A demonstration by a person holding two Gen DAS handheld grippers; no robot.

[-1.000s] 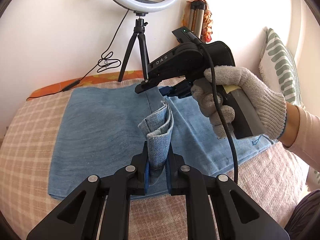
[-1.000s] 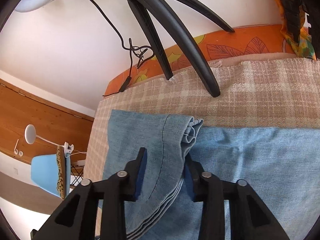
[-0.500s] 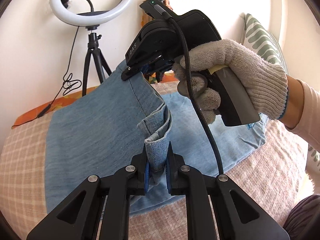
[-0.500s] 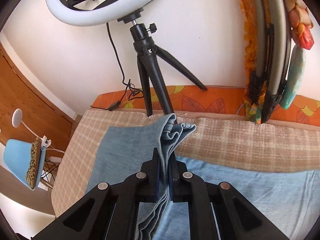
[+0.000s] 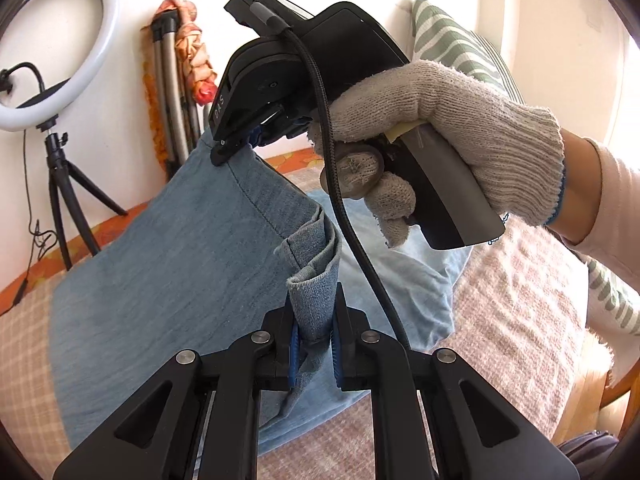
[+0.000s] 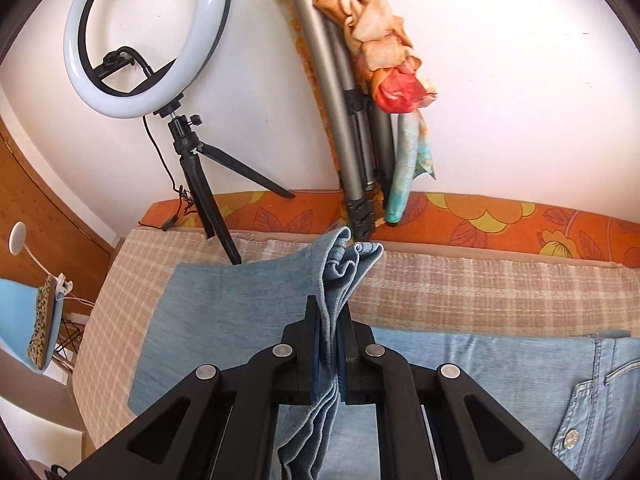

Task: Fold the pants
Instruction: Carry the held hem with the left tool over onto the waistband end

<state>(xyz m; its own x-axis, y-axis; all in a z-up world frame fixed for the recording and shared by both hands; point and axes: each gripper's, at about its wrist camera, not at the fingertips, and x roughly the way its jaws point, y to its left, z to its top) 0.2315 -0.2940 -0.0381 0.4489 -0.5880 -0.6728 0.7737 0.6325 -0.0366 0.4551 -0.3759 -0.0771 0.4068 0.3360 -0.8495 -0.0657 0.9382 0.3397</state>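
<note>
The pants (image 5: 168,264) are held raised above the bed (image 6: 480,292): one hem corner is clamped in the left tool (image 5: 313,344), the other in the right tool (image 6: 329,344).

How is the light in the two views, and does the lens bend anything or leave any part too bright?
Left wrist view: daylight at the right edge is blown out white; the jeans stay evenly lit. Right wrist view: soft even light, the ring light looks bright white, and the fisheye curves the orange bed edge. Both have dark round corners.
</note>
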